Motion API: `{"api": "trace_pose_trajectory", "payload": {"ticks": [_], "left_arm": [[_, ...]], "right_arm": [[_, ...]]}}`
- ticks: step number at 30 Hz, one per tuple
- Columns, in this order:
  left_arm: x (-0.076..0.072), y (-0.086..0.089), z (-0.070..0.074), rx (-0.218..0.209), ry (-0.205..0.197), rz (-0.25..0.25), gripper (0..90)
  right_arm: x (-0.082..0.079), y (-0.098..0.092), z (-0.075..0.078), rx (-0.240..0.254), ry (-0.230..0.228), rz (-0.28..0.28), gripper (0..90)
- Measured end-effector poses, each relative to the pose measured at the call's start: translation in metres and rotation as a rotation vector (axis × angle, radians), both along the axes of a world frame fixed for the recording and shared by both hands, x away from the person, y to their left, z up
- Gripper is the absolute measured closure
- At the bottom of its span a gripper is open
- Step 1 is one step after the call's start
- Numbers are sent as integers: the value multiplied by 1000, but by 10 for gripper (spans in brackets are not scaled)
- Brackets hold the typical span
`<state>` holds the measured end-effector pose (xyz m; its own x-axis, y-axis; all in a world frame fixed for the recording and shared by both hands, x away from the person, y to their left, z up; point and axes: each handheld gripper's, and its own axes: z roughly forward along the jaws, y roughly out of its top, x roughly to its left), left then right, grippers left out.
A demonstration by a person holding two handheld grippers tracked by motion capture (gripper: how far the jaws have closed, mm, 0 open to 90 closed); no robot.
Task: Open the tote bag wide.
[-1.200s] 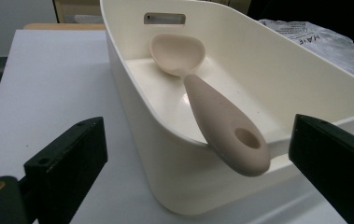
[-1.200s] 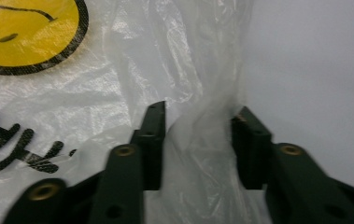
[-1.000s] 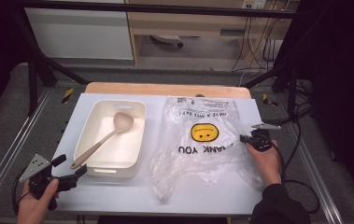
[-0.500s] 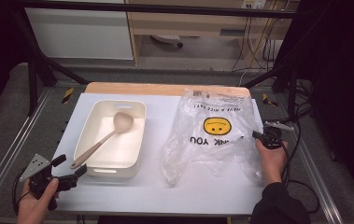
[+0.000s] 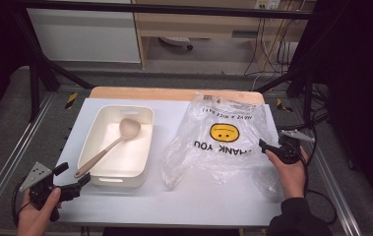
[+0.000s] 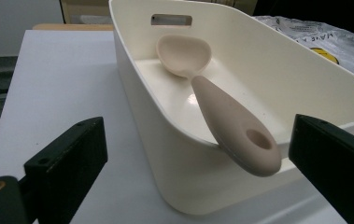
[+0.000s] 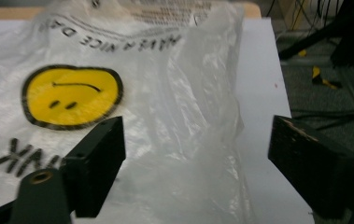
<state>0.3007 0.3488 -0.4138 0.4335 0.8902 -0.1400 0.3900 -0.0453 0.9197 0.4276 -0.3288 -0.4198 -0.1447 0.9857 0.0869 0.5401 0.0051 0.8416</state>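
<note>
Right tongs [image 5: 271, 146] spread wide, jaws just opened, nothing pinched; sitting at right-middle of high view, at right edge of plastic bag [image 5: 221, 142]. Bag flat on table [image 5: 174, 206], centre-right of frame, long axis running from upper right toward lower left, crumpled end at lower centre. Print reads "THANK YOU" and "HAVE A NICE DAY", upside down from this side, yellow smiley between. Small block of black print near bag's top edge, too small to read. Left tongs [image 5: 71, 182] spread, empty, lower left of frame, just off near-left corner of white bin [image 5: 95, 167]. Spoon [image 5: 108, 147] lying diagonal in bin, bowl at upper right, handle end over rim at lower left, pointing toward left tongs. Right hand nearer bag, left hand nearer spoon.

Left gripper view: jaws apart at bottom left and bottom right, nothing between. Spoon [image 6: 221, 107] handle end with hang hole at centre-right, resting on bin [image 6: 165, 154] rim, just ahead of jaws, slightly right of midline. Long axis running away toward upper centre. Bag [image 6: 324, 42] at upper right, lettering partly visible.

Right gripper view: jaws apart, bag [image 7: 174, 116] film lying in gap and below, pads not pressing it. Smiley upper left, "HAVE A NICE DAY" along top, part of "THANK" at lower left. Bag edge fold running top to bottom through centre, bare table to right.

Likely next: close on bag edge again, or left hand takes spoon handle.
</note>
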Motion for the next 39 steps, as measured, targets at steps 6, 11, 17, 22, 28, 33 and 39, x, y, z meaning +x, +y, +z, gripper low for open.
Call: {"api": "trace_pose_trajectory", "payload": {"ticks": [6, 11, 17, 22, 28, 33, 39], "left_arm": [[0, 0, 0, -3, 1, -2, 43], [0, 0, 0, -4, -1, -3, 43], [0, 0, 0, -5, 0, -2, 43], [1, 0, 0, -3, 0, -3, 43], [0, 1, 0, -6, -2, 3, 43], [0, 1, 1, -7, -2, 6, 43], [1, 1, 1, 2, 0, 9, 43]], "right_arm": [[-19, 24, 17, -4, -35, 59, 103], [-33, 52, 22, -34, -47, 97, 97], [-45, 87, 17, -45, -22, 210, 85], [-49, 110, 13, -41, 4, 292, 76], [-55, 140, 8, -46, 50, 397, 56], [-61, 162, 3, -43, 67, 461, 59], [-72, 199, -8, -85, 103, 563, 58]]}}
